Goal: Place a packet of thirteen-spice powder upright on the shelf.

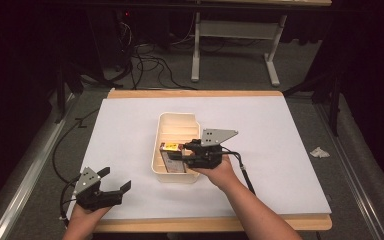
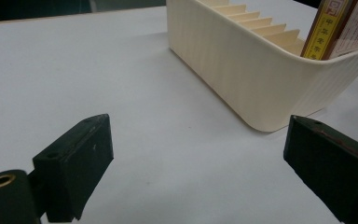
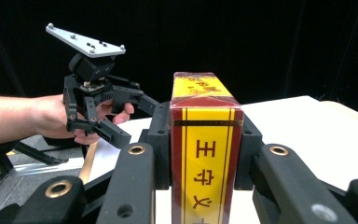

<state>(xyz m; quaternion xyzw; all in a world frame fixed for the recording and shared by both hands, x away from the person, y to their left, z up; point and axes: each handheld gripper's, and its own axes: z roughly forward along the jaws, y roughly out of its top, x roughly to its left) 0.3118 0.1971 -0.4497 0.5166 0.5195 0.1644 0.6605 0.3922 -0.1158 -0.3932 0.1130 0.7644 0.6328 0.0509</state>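
A cream slotted bin [image 1: 176,118] stands in the middle of the white table sheet. A red and yellow printed box [image 1: 172,157] is in the bin's near end, rising above the rim [image 2: 335,25]. My right gripper [image 1: 184,152] is shut on this box [image 3: 205,154], one jaw on each narrow side. My left gripper [image 1: 116,183] rests open near the table's front left corner, nothing between its jaws. In the left gripper view its open jaws [image 2: 198,163] face the bin's outer wall [image 2: 247,70], with bare sheet between them. The left gripper [image 3: 121,122] also appears behind the box.
The white sheet [image 1: 260,130] covers a wooden table with its front edge [image 1: 205,223] near the hands. Cables [image 1: 145,60] and a desk frame [image 1: 232,45] stand on the floor beyond. A crumpled scrap [image 1: 319,152] lies on the floor at right.
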